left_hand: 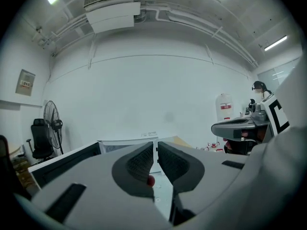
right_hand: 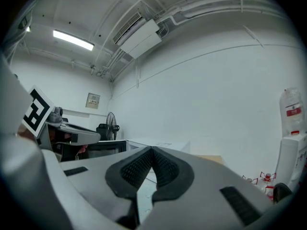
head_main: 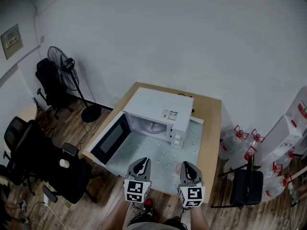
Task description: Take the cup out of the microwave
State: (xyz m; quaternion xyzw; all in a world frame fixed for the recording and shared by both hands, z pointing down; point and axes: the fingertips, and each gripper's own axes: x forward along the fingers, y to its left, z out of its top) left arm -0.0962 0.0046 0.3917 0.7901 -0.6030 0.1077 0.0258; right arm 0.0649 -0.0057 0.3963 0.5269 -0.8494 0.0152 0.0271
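The white microwave (head_main: 158, 110) stands on a wooden table (head_main: 212, 128), its dark door (head_main: 111, 139) swung open to the left. Inside the cavity (head_main: 152, 126) I see only the round turntable; I can make out no cup in any view. Both grippers hover side by side over the table's near edge, pointing at the microwave. My left gripper (head_main: 142, 162) (left_hand: 155, 145) has its pads almost together, a thin slit between them and nothing in it. The pads of my right gripper (head_main: 186, 165) (right_hand: 151, 149) meet with nothing held.
A pale dotted mat (head_main: 160, 152) covers the table in front of the microwave. On the left stand a floor fan (head_main: 62, 63) and black office chairs (head_main: 29, 147), one with a small white object (head_main: 64, 163) on it. Water bottles (head_main: 240, 143) and a black chair (head_main: 247, 186) stand on the right.
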